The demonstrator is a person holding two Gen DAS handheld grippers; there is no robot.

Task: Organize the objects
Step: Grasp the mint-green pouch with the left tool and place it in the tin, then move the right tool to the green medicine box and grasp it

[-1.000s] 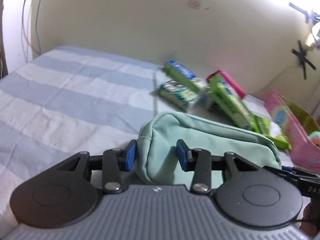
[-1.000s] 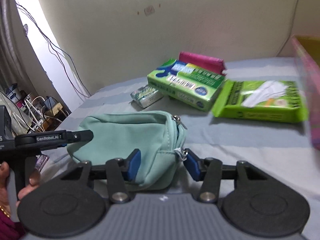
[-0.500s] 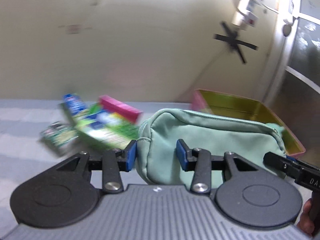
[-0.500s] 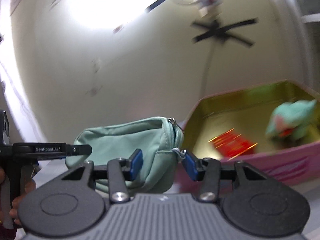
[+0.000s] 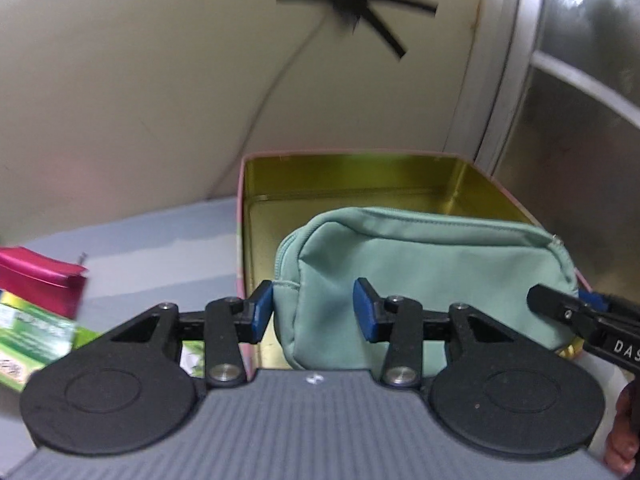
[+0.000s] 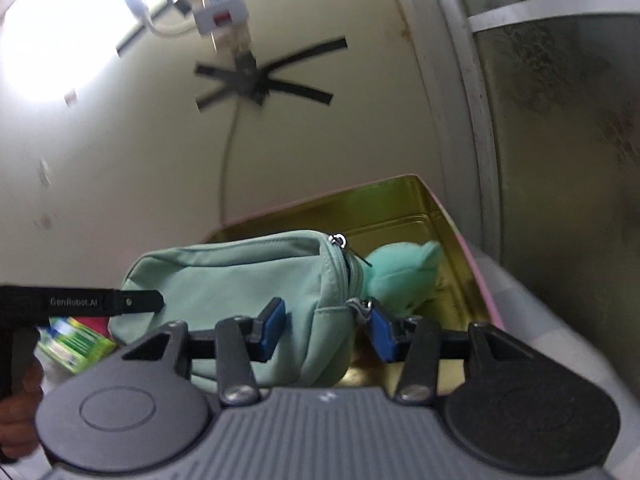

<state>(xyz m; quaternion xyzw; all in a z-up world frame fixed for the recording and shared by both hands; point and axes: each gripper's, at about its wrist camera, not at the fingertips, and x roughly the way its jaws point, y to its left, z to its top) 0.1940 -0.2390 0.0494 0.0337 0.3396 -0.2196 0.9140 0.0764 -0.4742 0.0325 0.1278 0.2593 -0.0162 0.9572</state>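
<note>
A mint green zip pouch (image 5: 420, 264) hangs in the air over the open pink tin box (image 5: 360, 176) with a gold inside. My left gripper (image 5: 314, 308) is shut on the pouch's left end. My right gripper (image 6: 326, 330) is shut on its other end by the zip pull (image 6: 338, 239); that gripper's black finger shows at the right edge of the left wrist view. The pouch (image 6: 240, 284) is held level between the two, above the tin box (image 6: 452, 240). A mint green plush toy (image 6: 400, 280) lies inside the tin behind the pouch.
On the striped bed sheet (image 5: 160, 248) left of the tin lie a magenta packet (image 5: 40, 280) and a green tissue pack (image 5: 32, 336). A cream wall with a taped cable (image 6: 260, 80) rises behind. A frosted glass door (image 5: 580, 140) stands close on the right.
Both grippers have carried the pouch to the right, from over the bed sheet beside the green packs to above the open tin. Both grips have held throughout.
</note>
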